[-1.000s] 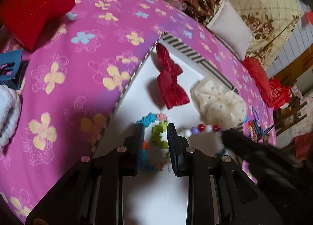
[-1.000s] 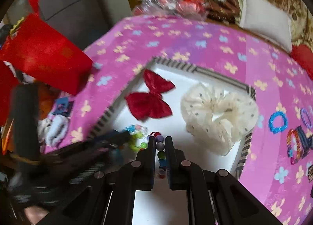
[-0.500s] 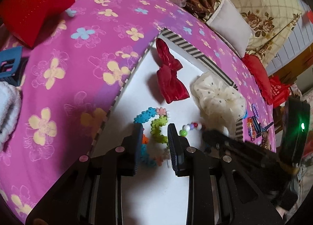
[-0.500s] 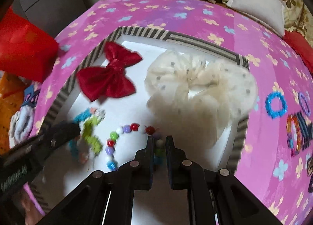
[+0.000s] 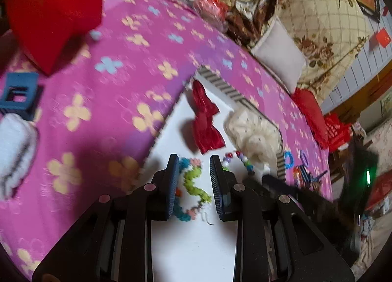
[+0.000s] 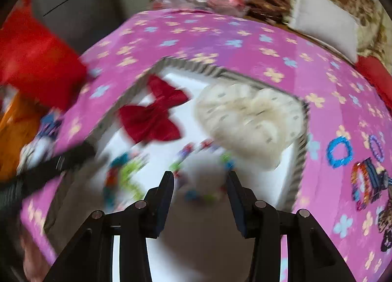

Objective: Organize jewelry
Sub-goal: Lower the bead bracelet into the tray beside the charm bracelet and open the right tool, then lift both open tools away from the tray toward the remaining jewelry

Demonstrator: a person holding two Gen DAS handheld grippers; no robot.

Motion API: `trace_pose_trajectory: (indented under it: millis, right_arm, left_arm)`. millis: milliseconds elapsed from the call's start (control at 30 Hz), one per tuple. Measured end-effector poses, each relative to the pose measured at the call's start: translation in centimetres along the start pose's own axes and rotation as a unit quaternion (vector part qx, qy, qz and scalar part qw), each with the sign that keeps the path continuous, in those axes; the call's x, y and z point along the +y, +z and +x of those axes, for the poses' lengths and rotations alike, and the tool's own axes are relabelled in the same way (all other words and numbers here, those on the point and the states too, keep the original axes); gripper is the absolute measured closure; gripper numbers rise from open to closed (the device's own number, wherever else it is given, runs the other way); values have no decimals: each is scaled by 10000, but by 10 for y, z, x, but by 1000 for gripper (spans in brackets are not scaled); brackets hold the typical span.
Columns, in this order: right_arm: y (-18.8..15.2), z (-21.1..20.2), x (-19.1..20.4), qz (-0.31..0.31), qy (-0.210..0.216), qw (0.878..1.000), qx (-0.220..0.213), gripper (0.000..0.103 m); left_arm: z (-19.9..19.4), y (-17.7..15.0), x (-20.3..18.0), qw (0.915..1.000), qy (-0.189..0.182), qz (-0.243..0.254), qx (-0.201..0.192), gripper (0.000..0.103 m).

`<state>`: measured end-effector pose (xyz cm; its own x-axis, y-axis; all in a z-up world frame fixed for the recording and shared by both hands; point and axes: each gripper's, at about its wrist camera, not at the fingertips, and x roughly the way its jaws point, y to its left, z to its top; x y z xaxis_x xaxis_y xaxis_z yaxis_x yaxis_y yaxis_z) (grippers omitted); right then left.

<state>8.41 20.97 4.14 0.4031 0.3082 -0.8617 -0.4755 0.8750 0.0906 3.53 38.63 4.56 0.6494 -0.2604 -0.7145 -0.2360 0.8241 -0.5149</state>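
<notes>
Looking down my left gripper [image 5: 193, 174], I see its jaws parted a little with the fuzzy green-and-teal bracelet [image 5: 194, 184] lying between them on the white floor of the striped-rim tray [image 5: 221, 84]; the pads do not press on it. Beyond lie the red bow [image 5: 207, 122], the cream scrunchie [image 5: 254, 132] and a string of coloured beads [image 5: 236, 158], all inside the tray on the pink flowered cloth [image 5: 110, 91].

Through my right gripper [image 6: 200, 184], blurred by motion, the jaws are opening, gripping nothing; the coloured beads [image 6: 203, 171] lie loose on the tray floor between and beyond them. The bow [image 6: 153, 116] and scrunchie [image 6: 250, 122] sit farther back, the fuzzy bracelet [image 6: 123, 174] to the left.
</notes>
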Motion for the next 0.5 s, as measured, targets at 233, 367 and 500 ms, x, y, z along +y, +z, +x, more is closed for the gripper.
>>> trace_pose_trajectory:
  millis: [233, 367, 500]
  right_arm:
    - [-12, 24, 48, -541, -8, 9982, 264, 61]
    - [-2, 33, 53, -583, -363, 9975, 146, 61]
    - [10, 39, 48, -646, -879, 9940, 60, 61]
  left_arm:
    - [-9, 4, 24, 9989, 254, -337, -209, 79]
    - [-8, 4, 25, 9990, 245, -348, -168, 79]
    - [-7, 4, 16, 9994, 247, -175, -155, 79]
